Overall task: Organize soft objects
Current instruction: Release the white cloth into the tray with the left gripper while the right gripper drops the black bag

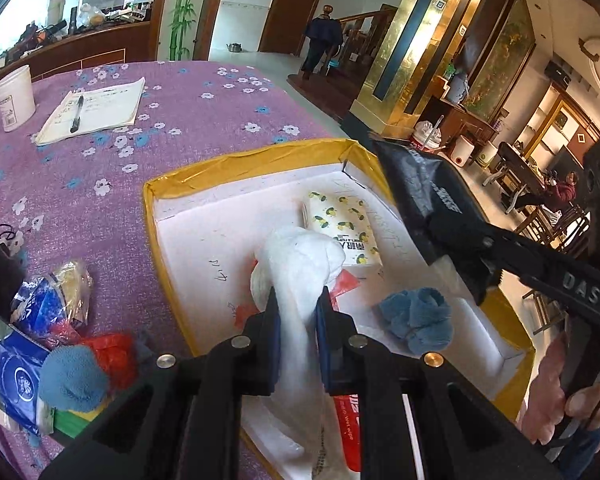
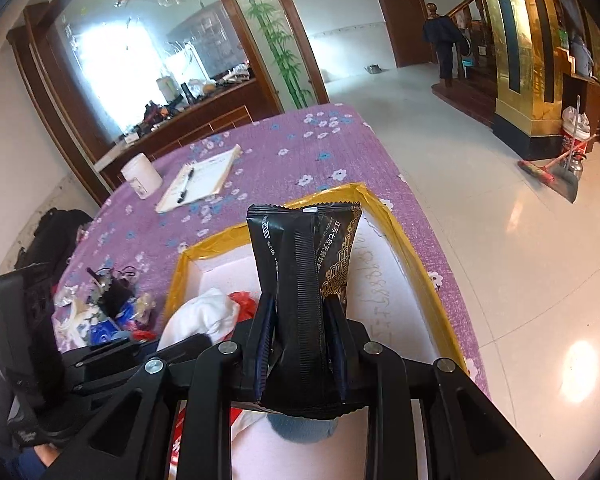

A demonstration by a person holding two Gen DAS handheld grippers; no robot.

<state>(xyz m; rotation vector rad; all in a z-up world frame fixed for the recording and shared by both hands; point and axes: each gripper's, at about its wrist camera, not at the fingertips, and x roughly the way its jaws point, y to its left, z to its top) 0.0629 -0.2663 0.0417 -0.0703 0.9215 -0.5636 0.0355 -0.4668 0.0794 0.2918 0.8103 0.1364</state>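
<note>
Far left of the purple flowered tablecloth (image 1: 188, 120), a white jar (image 1: 15, 96) is standing with a label too small to read, and a black pen (image 1: 76, 113) is lying on a notepad (image 1: 96, 110) whose handwriting I can't make out.

Down at the left edge there's a messy pile: blue Nivea packaging (image 1: 16, 384), a crinkly clear wrapper, a red plastic bag (image 1: 116, 356) and a blue fuzzy cloth (image 1: 73, 378) sitting on top. Half of it is getting cut off by the frame.

Middle: the left gripper (image 1: 298, 304) is clamping a white fluffy towel (image 1: 300, 268) tight, holding it over the white foam box with yellow tape on its rim (image 1: 236, 164). Under the towel a wet wipe pack is poking out, mostly hidden, with only "wet wipe" readable on a red strip. In the box a lemon-print tissue pack (image 1: 346, 228) is lying flat, its Chinese lettering upside down, and a second blue fuzzy cloth (image 1: 416, 318) is sitting nearby. Scribbled numbers are running along the box wall, hard to read.

Right: the right gripper (image 2: 300, 304) is pinching a black packet with gold wave pattern (image 2: 304, 252) upright over the box. The Chinese print is too blurry for me. "DAS" is showing on that gripper's arm in the left view.
</note>
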